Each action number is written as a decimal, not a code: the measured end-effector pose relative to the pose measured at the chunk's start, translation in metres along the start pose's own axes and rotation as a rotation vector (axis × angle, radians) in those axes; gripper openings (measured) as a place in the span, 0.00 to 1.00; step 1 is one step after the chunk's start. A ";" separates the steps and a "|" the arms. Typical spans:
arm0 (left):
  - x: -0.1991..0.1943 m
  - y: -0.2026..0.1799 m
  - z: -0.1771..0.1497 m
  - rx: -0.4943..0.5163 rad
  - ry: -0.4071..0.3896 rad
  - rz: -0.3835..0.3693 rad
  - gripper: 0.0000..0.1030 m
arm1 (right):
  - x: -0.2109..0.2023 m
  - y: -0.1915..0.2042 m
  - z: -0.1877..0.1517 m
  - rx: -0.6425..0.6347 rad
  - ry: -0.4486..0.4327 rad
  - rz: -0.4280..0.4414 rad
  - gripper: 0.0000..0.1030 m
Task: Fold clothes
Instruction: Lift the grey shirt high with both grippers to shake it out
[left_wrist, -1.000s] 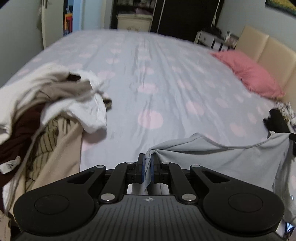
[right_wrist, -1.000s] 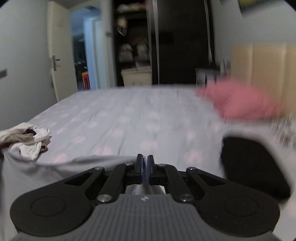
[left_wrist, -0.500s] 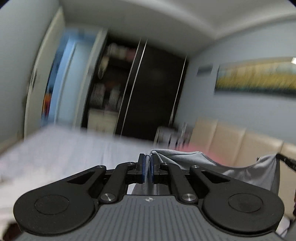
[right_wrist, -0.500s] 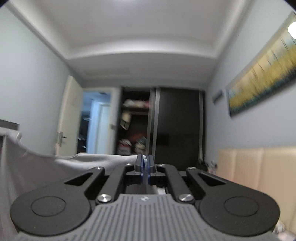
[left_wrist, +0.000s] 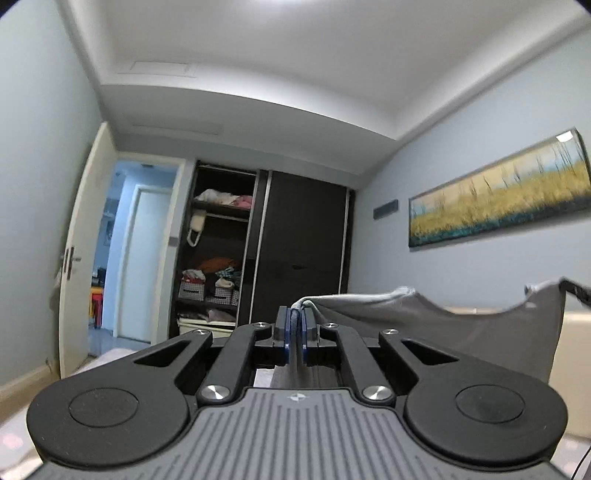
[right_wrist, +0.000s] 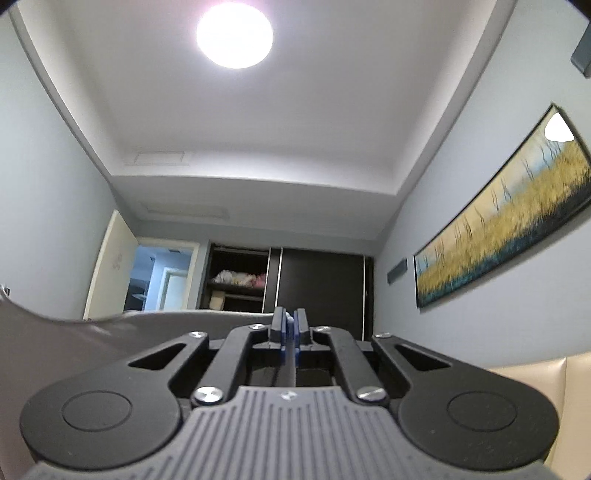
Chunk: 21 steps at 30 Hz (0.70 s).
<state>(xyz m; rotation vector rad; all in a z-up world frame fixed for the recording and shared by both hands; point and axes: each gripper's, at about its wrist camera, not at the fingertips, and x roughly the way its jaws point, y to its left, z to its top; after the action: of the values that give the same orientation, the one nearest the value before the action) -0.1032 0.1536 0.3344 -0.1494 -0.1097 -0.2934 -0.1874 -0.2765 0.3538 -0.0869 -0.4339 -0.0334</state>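
While both views tilt up toward the ceiling, the left tongs (left_wrist: 294, 326) and right tongs (right_wrist: 289, 326) each pinch the grey garment (left_wrist: 443, 325), stretched across the lower frame between them.

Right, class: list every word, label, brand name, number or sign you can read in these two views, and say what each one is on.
No readable text in either view.
Left gripper: a small emblem on its grey body, a symbol, not letters.
Right gripper: the same emblem, no letters.
Door: a faint pinkish mark, too blurred to read.
Grey garment: no print visible.
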 end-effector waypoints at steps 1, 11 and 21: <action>-0.002 0.003 0.002 -0.009 -0.012 0.013 0.04 | -0.006 0.000 0.003 0.003 -0.009 -0.003 0.04; -0.054 -0.014 0.023 0.058 -0.146 -0.014 0.04 | -0.069 0.004 0.029 -0.006 -0.117 -0.014 0.05; -0.062 -0.020 0.025 0.095 -0.139 -0.004 0.04 | -0.043 0.010 -0.007 -0.024 -0.020 0.003 0.05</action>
<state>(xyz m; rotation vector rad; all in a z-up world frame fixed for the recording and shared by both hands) -0.1706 0.1564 0.3535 -0.0751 -0.2615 -0.2808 -0.2228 -0.2662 0.3285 -0.1111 -0.4531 -0.0346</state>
